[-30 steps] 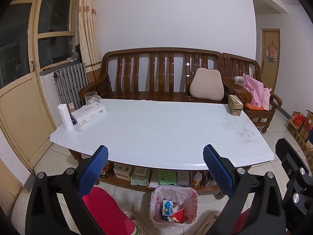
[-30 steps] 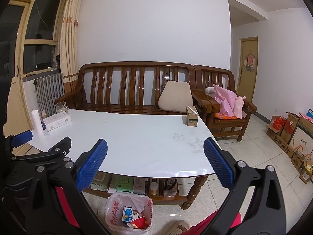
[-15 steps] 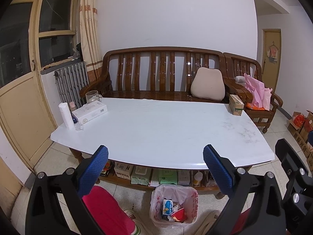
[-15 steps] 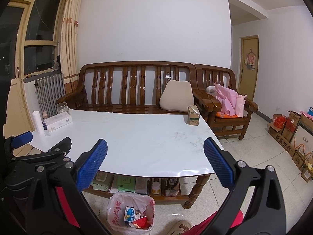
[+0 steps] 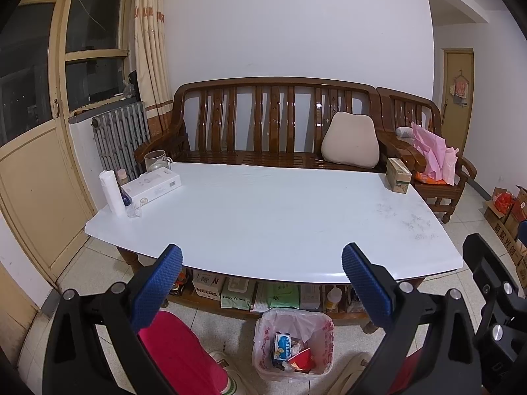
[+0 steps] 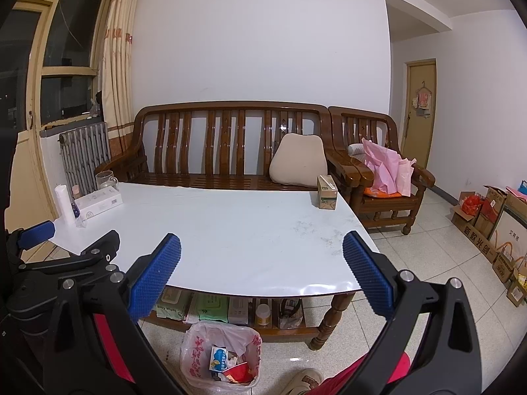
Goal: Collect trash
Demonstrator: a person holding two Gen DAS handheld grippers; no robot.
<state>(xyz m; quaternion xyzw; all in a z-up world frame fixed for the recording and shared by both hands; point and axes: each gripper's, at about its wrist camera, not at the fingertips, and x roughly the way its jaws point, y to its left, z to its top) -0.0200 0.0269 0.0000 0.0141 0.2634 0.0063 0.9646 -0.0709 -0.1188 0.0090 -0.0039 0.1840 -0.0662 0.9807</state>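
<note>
1. White walls and pale floor tiles frame a living room with a white table [image 5: 273,217] in front of a wooden bench [image 5: 273,121].
2. On the floor at the table's near edge stands a trash bin [image 5: 293,342] lined with a plastic bag; it holds a blue-and-white carton [image 5: 282,347] and a red cup [image 5: 300,359].
3. Left gripper [image 5: 262,284] hovers above the bin, jaws wide, holding nothing.
4. Right gripper [image 6: 262,283] hangs just beside it, jaws wide and empty too.
5. On the table's left end sit a white box [image 5: 151,187], a paper roll [image 5: 112,192] and a glass mug [image 5: 156,160]; a small carton [image 5: 398,176] stands at the far right corner.
6. A beige cushion [image 5: 350,144] leans on the bench, and pink bags [image 5: 433,154] fill the armchair [image 6: 378,164].
</note>
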